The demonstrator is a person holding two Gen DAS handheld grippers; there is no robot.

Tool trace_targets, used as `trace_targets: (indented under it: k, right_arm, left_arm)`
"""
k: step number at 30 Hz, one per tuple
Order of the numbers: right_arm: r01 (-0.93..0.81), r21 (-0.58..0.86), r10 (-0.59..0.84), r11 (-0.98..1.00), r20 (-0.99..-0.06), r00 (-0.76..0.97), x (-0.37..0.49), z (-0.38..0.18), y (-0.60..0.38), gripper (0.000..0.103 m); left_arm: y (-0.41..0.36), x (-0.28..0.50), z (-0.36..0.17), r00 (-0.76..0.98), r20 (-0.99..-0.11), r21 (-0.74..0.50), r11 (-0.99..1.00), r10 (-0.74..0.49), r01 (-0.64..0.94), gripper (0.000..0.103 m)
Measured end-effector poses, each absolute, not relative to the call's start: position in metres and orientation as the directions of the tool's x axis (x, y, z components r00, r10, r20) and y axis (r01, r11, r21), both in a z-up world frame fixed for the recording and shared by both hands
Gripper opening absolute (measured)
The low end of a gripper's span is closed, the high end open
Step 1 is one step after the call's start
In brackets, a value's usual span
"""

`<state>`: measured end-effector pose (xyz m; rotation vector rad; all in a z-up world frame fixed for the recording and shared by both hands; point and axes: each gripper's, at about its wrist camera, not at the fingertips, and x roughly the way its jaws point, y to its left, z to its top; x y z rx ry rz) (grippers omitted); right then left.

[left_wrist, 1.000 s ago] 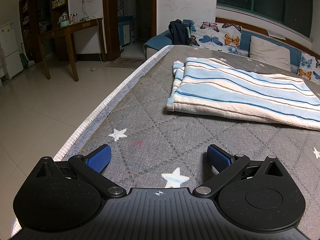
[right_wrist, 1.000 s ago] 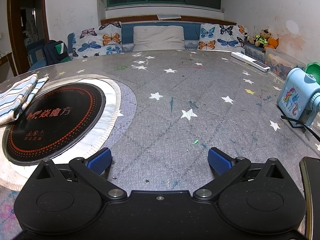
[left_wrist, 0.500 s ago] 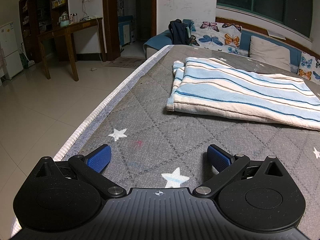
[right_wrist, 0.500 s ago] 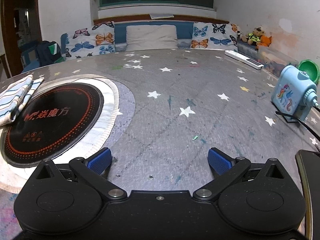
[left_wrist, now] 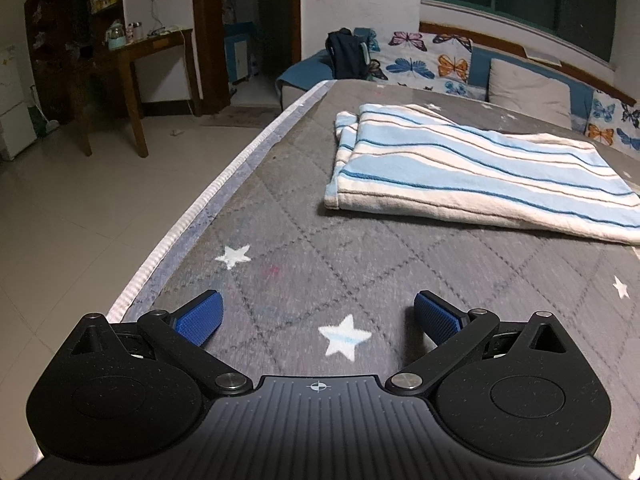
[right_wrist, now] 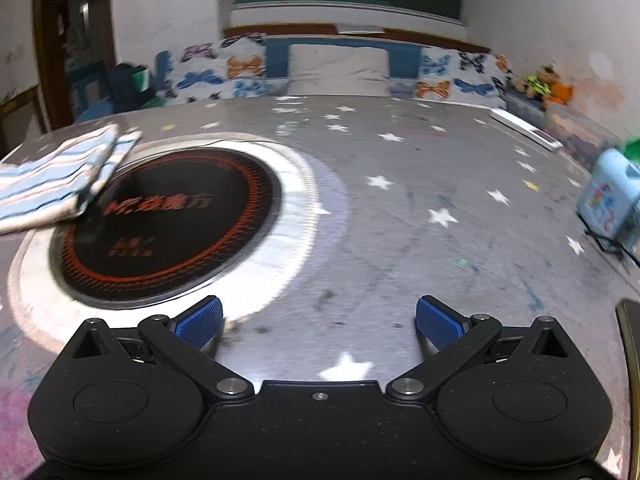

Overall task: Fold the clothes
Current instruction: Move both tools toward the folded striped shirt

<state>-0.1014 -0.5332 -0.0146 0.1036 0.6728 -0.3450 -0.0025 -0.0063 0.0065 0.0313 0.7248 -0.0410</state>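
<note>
The left gripper (left_wrist: 318,314) sits low over the cover (left_wrist: 360,264), a grey quilted one with white stars, its blue pads (left_wrist: 199,316) spread wide with nothing between them. A white star (left_wrist: 345,339) lies in the gap just ahead of the body. Farther on, well apart from the pads, the towel (left_wrist: 472,168) lies folded flat on the cover, striped in pale blue, white and thin dark lines, its layered edges toward the left. Past the cover's white piped edge (left_wrist: 224,188) the tiled floor (left_wrist: 80,200) drops away to a wooden desk (left_wrist: 132,64) and a doorway; beyond the towel, butterfly cushions (left_wrist: 420,60) line the wall under a dark window. The right gripper (right_wrist: 319,316) is likewise spread and empty, over the same starred cover (right_wrist: 400,216). That view is smeared by motion, so fine detail is doubtful. Its left pad (right_wrist: 201,319) appears to sit just at the near rim of a white ring (right_wrist: 296,216) that surrounds a black round cooktop (right_wrist: 176,224) with orange markings. The towel (right_wrist: 60,176) shows at far left there, one corner overlapping the cooktop's edge. To the right stands a pale blue box (right_wrist: 610,200) with a cartoon print, and beyond it a white remote (right_wrist: 526,132) near the cover's far edge.
</note>
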Motion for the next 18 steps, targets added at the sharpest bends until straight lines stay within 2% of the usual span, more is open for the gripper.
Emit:
trace_targets:
  k: [18]
  right_arm:
    - [0.110, -0.010, -0.091, 0.994, -0.635, 0.767, -0.060, 0.022, -0.452, 0.103]
  left_arm:
    - [-0.013, -0.011, 0.036, 0.771, -0.632, 0.059, 0.989, -0.070, 0.139, 0.103]
